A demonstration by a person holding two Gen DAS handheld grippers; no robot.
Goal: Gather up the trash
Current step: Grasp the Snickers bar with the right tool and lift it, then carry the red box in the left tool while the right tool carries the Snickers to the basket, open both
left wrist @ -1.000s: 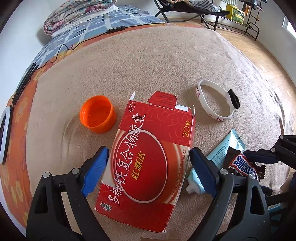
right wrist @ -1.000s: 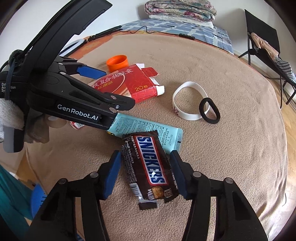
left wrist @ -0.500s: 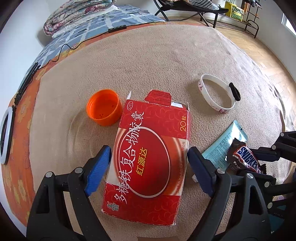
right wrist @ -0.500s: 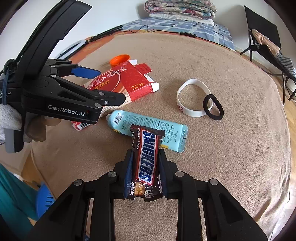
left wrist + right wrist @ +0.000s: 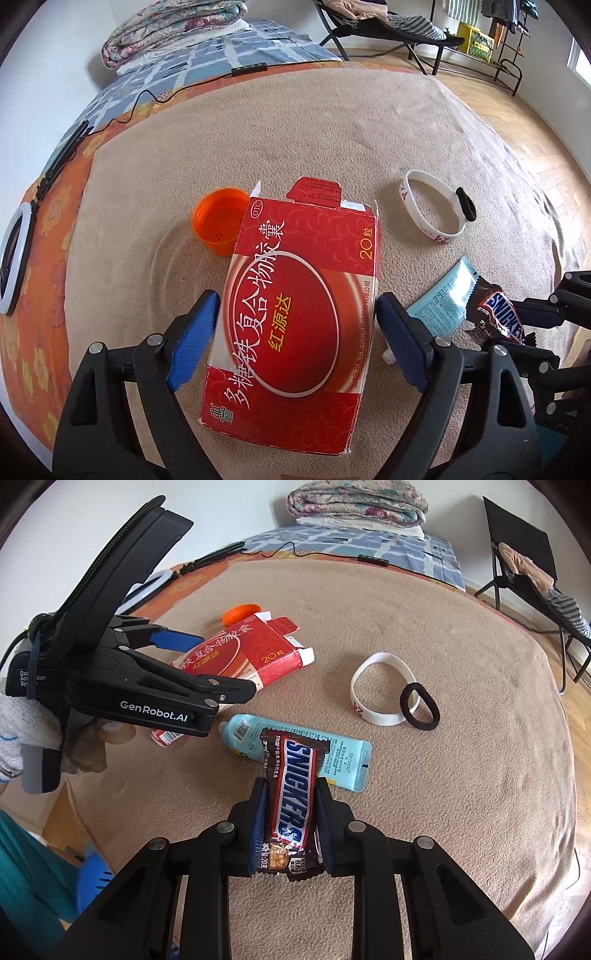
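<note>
Where the tan carpeted surface (image 5: 332, 122) meets the frame edges, its far side is cut off. Red cardboard medicine box (image 5: 295, 306) lies flat between the wide-open pads of the left gripper (image 5: 295, 336), a gap showing at each side; its lower corner runs under the frame edge. Pale blue squeeze tube (image 5: 332, 753) is partly hidden by the brown Snickers wrapper (image 5: 291, 805), which the right gripper (image 5: 290, 823) clamps, lifted. Orange plastic cap (image 5: 218, 225) sits half behind the box.
</note>
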